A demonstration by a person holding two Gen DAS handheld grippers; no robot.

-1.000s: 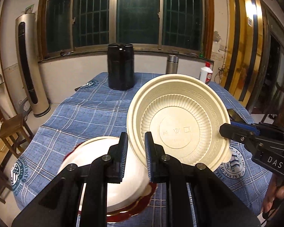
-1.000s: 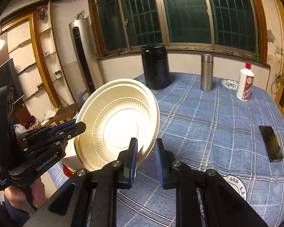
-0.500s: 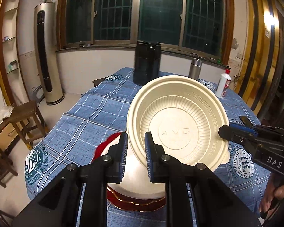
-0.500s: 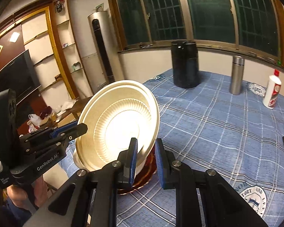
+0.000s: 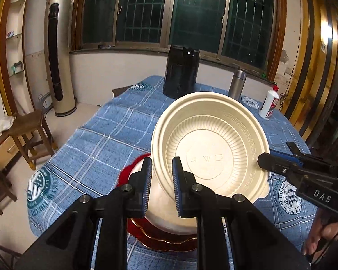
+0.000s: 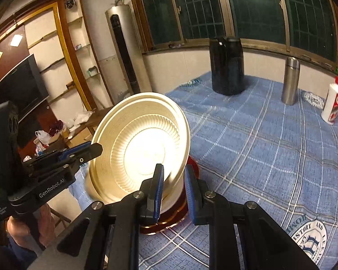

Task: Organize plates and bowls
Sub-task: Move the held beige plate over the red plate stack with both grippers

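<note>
Nearest the lens, the left tool (image 5: 161,183) pinches the rim of a cream bowl (image 5: 210,148), tilted on edge at frame centre. The right tool (image 6: 173,185) nips the opposite rim, entering from the right edge in the left view. Just below sits a white bowl (image 5: 166,216) on red plates (image 5: 160,236), lower centre, on the blue checked worktop (image 5: 106,139). Farther back stand a black canister (image 5: 181,72), a steel flask (image 5: 236,85) and a white bottle (image 5: 269,104).
</note>
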